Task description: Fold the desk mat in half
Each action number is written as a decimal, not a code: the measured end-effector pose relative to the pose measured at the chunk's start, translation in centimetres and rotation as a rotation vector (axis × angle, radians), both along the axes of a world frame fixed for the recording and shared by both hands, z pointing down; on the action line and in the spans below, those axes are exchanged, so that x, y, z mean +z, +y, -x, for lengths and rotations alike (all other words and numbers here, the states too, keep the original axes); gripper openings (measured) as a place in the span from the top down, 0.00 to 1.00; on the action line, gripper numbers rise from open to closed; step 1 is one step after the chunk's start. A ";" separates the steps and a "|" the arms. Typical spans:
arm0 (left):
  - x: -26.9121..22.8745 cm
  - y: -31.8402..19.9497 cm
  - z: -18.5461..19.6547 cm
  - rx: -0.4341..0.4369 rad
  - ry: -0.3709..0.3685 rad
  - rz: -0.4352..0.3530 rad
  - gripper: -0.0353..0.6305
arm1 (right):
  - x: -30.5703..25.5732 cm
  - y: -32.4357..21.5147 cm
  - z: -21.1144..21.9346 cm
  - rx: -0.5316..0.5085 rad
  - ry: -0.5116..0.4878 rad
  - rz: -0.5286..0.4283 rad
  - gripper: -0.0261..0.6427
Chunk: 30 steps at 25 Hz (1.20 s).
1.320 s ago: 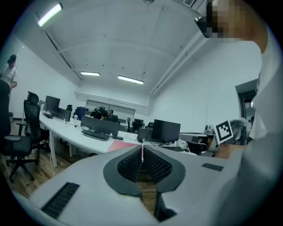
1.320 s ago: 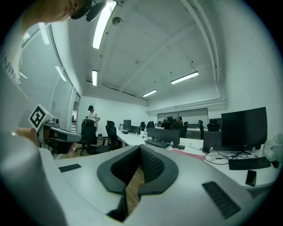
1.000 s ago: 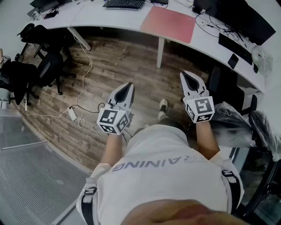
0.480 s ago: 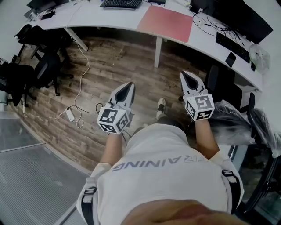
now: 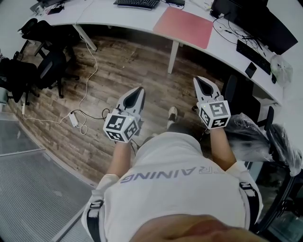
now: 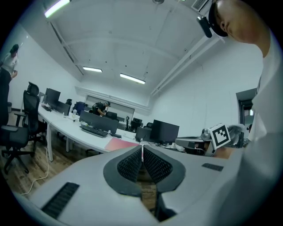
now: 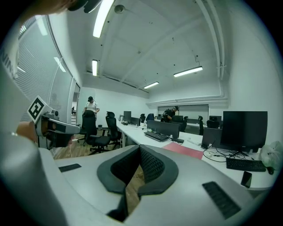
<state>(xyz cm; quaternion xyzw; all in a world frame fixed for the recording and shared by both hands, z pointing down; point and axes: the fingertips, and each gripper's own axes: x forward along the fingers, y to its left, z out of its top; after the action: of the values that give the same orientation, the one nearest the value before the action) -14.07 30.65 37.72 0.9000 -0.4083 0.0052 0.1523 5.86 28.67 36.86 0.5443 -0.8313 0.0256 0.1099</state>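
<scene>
Fingers on the left gripper [image 5: 138, 90] and the right gripper [image 5: 199, 80] are squeezed together and hold nothing. The pink desk mat [image 5: 184, 26] lies flat on the white desk [image 5: 109, 16], well apart from both grippers. A wood floor [image 5: 123, 71] lies in between. A keyboard [image 5: 137, 4] sits on the desk near the mat.

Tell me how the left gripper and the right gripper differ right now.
The left gripper leans right in the head view; the right gripper leans left. The left gripper's cube shows two marker faces corner-on; the right gripper's shows mainly one. Both are shut, empty, and held over the floor, short of the mat.
</scene>
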 end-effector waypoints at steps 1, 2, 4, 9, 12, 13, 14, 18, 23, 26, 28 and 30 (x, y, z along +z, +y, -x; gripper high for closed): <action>0.0 -0.2 0.1 -0.001 0.000 0.002 0.89 | 0.0 -0.2 0.2 -0.004 0.000 0.000 0.93; 0.0 -0.4 0.1 -0.002 0.000 0.005 0.89 | -0.1 -0.5 0.3 -0.009 -0.002 0.001 0.93; 0.1 -0.9 0.0 -0.001 -0.003 0.010 0.89 | -0.3 -1.1 0.4 -0.018 -0.010 -0.001 0.93; -0.1 -3.0 -0.7 -0.003 -0.008 0.008 0.89 | -0.6 -3.7 -0.1 -0.030 -0.018 -0.002 0.93; -0.3 -4.8 -0.8 -0.014 -0.017 0.008 0.89 | -0.6 -5.7 0.0 -0.047 -0.024 0.001 0.93; -0.3 -5.4 -0.8 -0.020 -0.021 0.009 0.89 | -0.6 -6.4 0.1 -0.055 -0.027 0.000 0.93; -0.4 -6.2 -0.8 -0.028 -0.024 0.009 0.89 | -0.7 -7.1 0.0 -0.063 -0.033 -0.001 0.93; -1.1 -9.5 -0.8 -0.063 -0.034 -0.001 0.89 | -1.3 -10.6 -1.0 -0.073 -0.063 -0.016 0.93; -2.1 -13.4 -2.2 -0.081 -0.044 -0.014 0.89 | -2.0 -14.9 -2.8 -0.075 -0.093 -0.020 0.93; -2.3 -15.7 -3.9 -0.075 -0.045 -0.021 0.89 | -2.0 -16.9 -4.1 -0.082 -0.098 -0.021 0.93; -2.4 -17.3 -5.7 -0.062 -0.043 -0.025 0.89 | -1.7 -18.2 -5.6 -0.076 -0.099 -0.015 0.93; -2.5 -18.5 -7.4 -0.043 -0.043 -0.028 0.89 | -1.4 -19.4 -7.4 -0.056 -0.105 -0.001 0.93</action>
<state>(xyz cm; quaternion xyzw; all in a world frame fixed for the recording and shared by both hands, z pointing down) -6.67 12.16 35.21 0.8927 -0.4310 0.0156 0.1310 13.29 9.23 35.47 0.5186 -0.8509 0.0505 0.0664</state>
